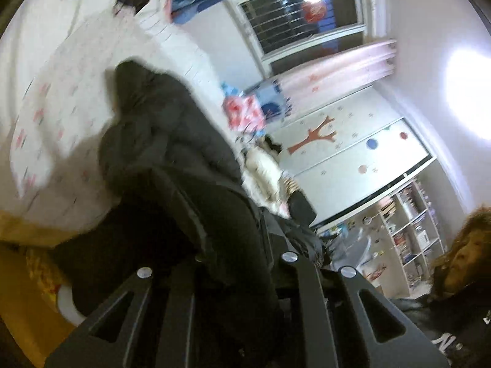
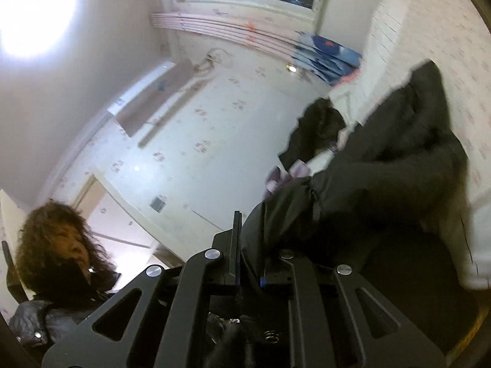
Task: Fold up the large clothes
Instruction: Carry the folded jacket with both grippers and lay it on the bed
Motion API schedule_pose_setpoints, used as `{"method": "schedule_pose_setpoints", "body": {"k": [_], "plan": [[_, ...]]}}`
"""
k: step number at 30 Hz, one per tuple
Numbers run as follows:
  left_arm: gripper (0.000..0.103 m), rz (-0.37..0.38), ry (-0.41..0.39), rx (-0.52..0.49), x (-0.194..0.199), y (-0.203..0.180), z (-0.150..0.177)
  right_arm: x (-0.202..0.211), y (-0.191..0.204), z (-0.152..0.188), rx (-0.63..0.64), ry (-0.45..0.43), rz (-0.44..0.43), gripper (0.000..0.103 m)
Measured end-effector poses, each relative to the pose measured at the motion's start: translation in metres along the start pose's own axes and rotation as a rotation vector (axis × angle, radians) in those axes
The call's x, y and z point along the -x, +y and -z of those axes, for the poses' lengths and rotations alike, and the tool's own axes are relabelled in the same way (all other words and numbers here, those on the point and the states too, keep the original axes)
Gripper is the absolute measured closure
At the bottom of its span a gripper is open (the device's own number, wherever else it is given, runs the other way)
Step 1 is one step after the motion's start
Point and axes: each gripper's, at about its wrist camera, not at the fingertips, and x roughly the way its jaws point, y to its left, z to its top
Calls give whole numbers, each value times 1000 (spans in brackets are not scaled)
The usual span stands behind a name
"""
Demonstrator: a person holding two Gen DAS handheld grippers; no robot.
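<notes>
A large black padded coat (image 1: 165, 141) stretches away from both grippers over a white bed sheet with small pink prints (image 1: 61, 98). In the left wrist view the coat's cloth bunches over my left gripper (image 1: 242, 245), which is shut on it; its fingers are mostly buried in the fabric. In the right wrist view my right gripper (image 2: 250, 260) is shut on a fold of the same coat (image 2: 383, 165), with cloth pinched between the black fingers (image 2: 233, 245). The coat hangs lifted off the bed between the two grippers. Both views are tilted and blurred.
A person (image 2: 58, 245) in a dark quilted jacket stands close behind the grippers. Pink curtains (image 1: 334, 67), a barred window (image 1: 300, 15), a decorated wardrobe (image 1: 353, 147), shelves (image 1: 411, 233) and other clothes (image 1: 264, 171) surround the bed. A yellow cloth (image 1: 27, 270) lies at the bed's near edge.
</notes>
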Motion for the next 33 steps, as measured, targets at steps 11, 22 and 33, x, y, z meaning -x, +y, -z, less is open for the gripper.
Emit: {"method": "schedule_pose_setpoints", "body": {"k": [11, 22, 33], "plan": [[89, 22, -217, 8, -71, 3, -176, -79, -47, -172, 18, -132, 35, 95], [89, -270, -270, 229, -209, 161, -272, -137, -250, -254, -241, -203, 479, 94], [40, -350, -115, 430, -225, 184, -296, -144, -262, -272, -314, -221, 532, 26]]}}
